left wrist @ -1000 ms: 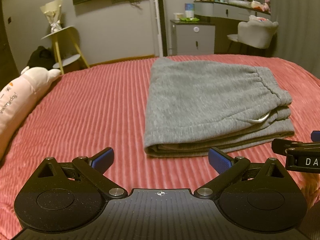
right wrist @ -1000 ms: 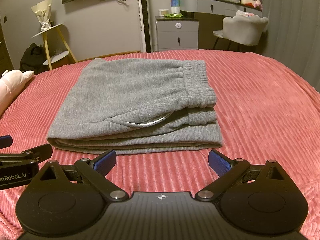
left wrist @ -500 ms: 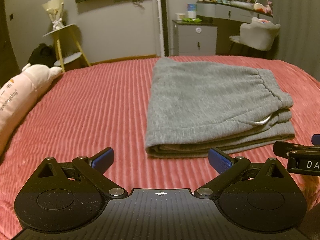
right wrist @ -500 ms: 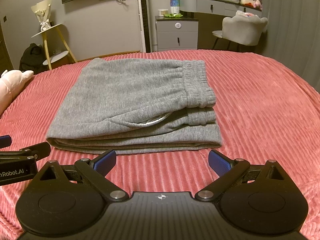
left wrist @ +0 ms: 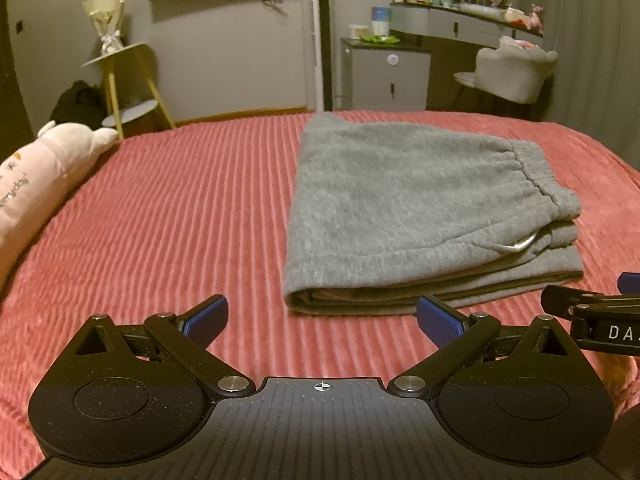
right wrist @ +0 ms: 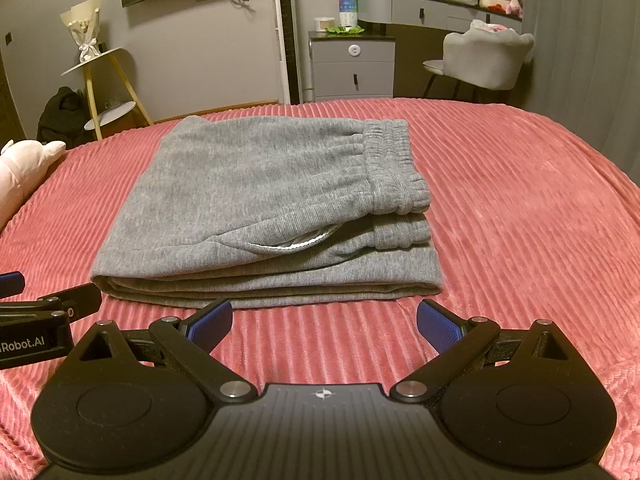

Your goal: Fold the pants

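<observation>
The grey pants (right wrist: 264,208) lie folded into a flat stack on the ribbed pink bedspread (right wrist: 520,208), elastic waistband (right wrist: 394,168) on the right side of the bundle and the folded edge facing both grippers. A pale pocket lining (right wrist: 298,243) peeks out between the layers near the waistband.

The right gripper (right wrist: 324,324) sits just short of the stack's near edge, jaws spread wide with nothing between them but bedspread; the pants lie straight ahead of the gap, not touched by either blue pad. The left gripper (left wrist: 322,318) is likewise released, jaws wide apart and holding nothing; from its view the pants (left wrist: 420,208) sit ahead and toward its right finger, whose blue pad (left wrist: 438,324) is just short of the near folded corner. The two tools are side by side, each one's edge showing in the other's view.

Far off beyond the left jaw, a plush pillow (left wrist: 36,184) rests at the bed's edge.
</observation>
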A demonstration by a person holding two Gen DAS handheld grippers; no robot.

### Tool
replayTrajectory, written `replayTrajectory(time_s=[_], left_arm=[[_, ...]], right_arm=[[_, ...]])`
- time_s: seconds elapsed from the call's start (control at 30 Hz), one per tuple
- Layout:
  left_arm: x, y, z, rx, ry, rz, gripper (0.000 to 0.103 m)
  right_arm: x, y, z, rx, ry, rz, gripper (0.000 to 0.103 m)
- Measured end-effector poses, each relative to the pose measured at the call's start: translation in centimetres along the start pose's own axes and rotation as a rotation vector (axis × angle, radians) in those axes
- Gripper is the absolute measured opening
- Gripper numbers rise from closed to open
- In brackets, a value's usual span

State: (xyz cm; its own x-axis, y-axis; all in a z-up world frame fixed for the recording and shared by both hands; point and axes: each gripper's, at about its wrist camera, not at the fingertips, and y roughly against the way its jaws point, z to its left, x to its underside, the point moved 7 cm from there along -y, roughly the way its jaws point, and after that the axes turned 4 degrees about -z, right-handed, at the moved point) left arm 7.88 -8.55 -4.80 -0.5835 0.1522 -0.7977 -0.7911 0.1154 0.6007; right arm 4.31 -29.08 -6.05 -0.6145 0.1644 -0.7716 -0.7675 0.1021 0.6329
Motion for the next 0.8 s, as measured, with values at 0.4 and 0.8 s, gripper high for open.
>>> replayTrajectory(time_s=[0.4,0.8], left_arm=[[0.05,-0.14,0.18,0.009,0.015,0.002,0.103],[0.07,-0.14,0.07,0.016,0.014,0.003,0.103]], right_arm=[[0.01,-0.25,0.07,0.008,0.000,0.007,0.099],[0.04,-0.27,-0.07,0.011,-0.012,0.012,0.099]])
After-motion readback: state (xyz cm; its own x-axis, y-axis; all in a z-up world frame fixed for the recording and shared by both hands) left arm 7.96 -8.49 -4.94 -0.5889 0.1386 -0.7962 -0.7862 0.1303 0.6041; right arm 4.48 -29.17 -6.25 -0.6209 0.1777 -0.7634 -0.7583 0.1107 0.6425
